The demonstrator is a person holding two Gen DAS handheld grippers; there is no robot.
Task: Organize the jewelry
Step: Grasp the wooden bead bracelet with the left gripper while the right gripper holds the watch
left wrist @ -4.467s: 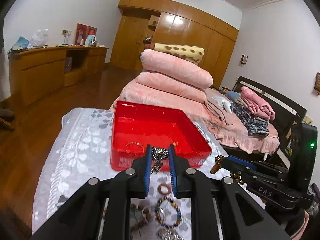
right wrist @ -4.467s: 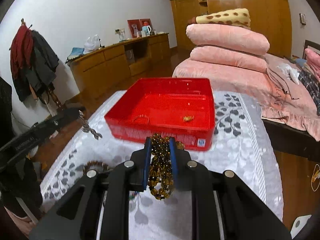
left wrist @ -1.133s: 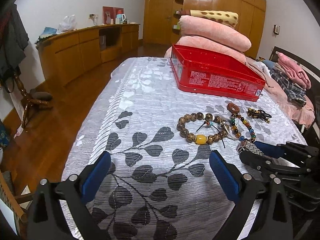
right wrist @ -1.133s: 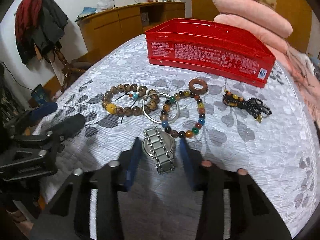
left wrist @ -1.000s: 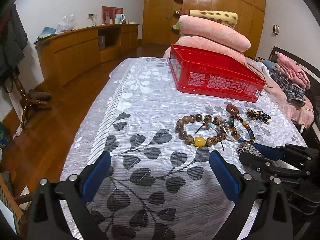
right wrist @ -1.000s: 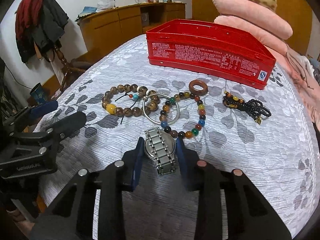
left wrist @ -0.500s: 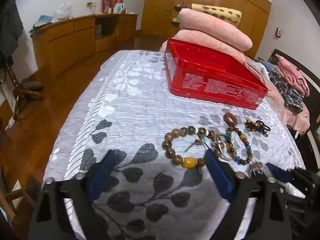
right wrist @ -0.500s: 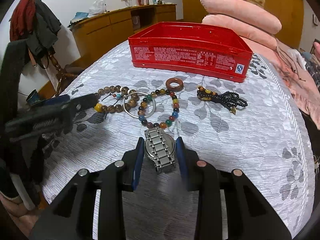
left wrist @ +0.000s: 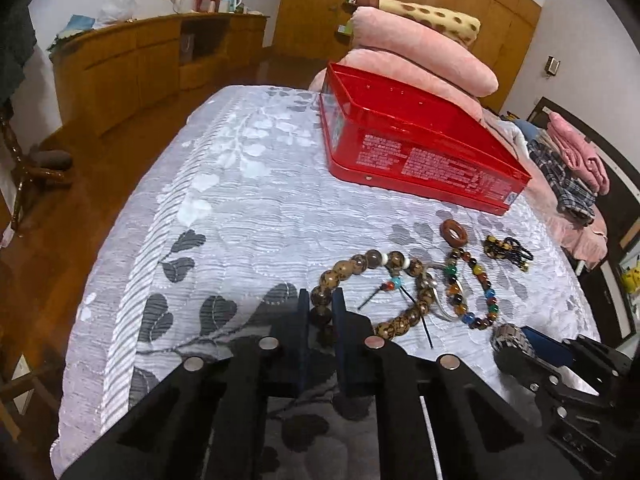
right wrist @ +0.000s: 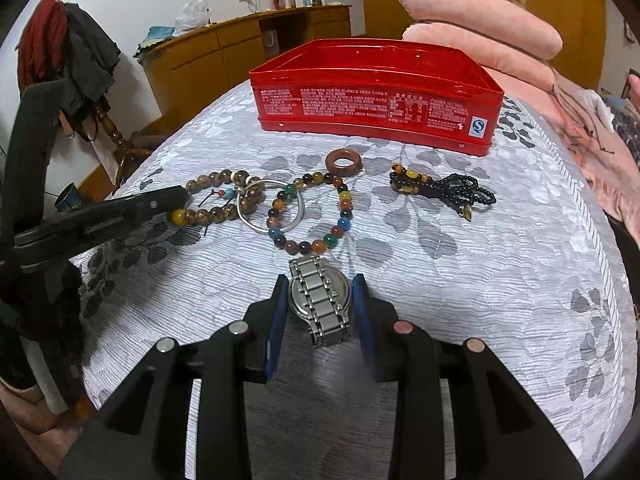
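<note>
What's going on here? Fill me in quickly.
A person is sorting jewelry off a leaf-patterned tablecloth into a red tin. The left gripper is shut on the brown wooden bead bracelet; the right gripper is shut on the silver watch. Both pieces are on the cloth. A colourful bead bracelet, silver bangle, wooden ring and black bead string lie loose.

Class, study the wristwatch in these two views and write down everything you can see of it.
The watch is silver metal, with a round case and a band of brushed links edged by polished ones. It lies on the grey leaf-patterned cloth, band uppermost over the case, so no dial shows. The right tool is closed on it, one blue pad on each side of the case. The coloured bead bracelet lies just beyond its far end; contact is unclear. The left view shows only its edge.
</note>
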